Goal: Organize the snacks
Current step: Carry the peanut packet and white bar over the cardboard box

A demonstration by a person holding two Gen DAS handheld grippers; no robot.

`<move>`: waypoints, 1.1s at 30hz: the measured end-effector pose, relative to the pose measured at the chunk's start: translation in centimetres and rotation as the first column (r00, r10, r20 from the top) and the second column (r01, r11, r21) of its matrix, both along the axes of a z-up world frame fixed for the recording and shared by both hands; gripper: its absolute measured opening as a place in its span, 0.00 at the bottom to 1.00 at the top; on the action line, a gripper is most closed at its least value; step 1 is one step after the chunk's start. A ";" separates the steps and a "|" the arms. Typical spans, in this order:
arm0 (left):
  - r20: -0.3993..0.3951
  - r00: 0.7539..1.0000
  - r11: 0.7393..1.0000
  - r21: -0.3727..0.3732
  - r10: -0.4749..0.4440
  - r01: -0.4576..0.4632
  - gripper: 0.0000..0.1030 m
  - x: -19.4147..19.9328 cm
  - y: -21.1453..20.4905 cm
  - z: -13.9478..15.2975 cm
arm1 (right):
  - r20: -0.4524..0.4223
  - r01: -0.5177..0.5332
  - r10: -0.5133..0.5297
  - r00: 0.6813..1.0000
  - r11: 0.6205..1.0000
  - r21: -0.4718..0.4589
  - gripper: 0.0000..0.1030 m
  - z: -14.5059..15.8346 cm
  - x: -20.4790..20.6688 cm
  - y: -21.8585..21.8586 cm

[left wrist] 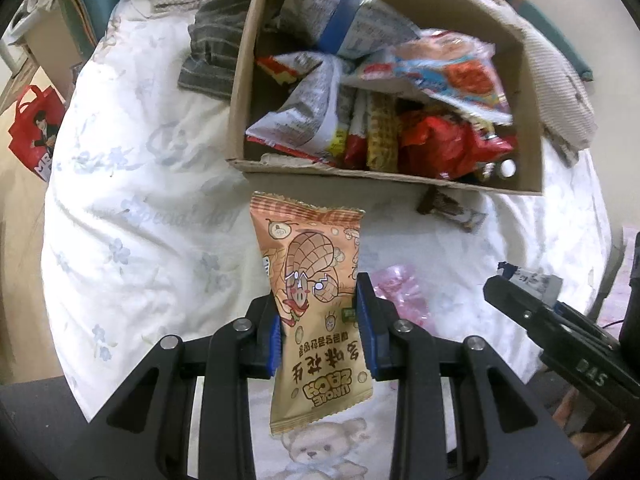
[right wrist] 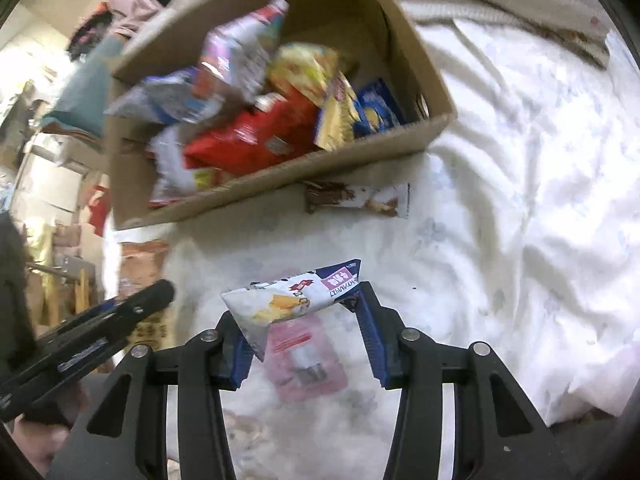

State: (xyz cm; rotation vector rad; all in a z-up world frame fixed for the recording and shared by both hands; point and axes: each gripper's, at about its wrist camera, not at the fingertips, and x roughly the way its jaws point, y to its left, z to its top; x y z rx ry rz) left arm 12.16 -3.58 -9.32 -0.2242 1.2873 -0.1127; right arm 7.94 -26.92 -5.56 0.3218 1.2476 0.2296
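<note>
My left hand-held gripper [left wrist: 322, 320] is squeezed tight on a peanut bag [left wrist: 316, 304]. The bag stands up tall between the blue pads [left wrist: 365, 320], with its top pointing to 12 o'clock.

My right hand-held gripper [right wrist: 306, 328] has a white and blue snack pack [right wrist: 296, 300] between its fingers. The pack lies sideways across the gap and is pinched at both ends, with the jaws partly closed on it.

At 12 o'clock from both of them sits a cardboard box [left wrist: 400, 178] on the bed [left wrist: 140, 200]. The box is full of snack bags [left wrist: 440, 140], red ones, yellow ones and silver ones, all piled up.

A brown chocolate bar [left wrist: 448, 208] lies on the bed just beside the front wall of the box. A pink packet [right wrist: 306, 356] lies on the bed under my right hand-held gripper.

A gray striped cloth [left wrist: 216, 52] lies at 9 o'clock from the box, touching its side. A red bag [left wrist: 34, 128] sits far off at 9 o'clock, past the edge of the bed.
</note>
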 end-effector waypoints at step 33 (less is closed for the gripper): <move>0.204 0.977 0.997 -0.061 0.062 -0.050 0.27 4.9 3.5 7.4 | -0.096 -0.173 0.165 0.982 0.982 -0.077 0.83 -7.9 7.5 4.5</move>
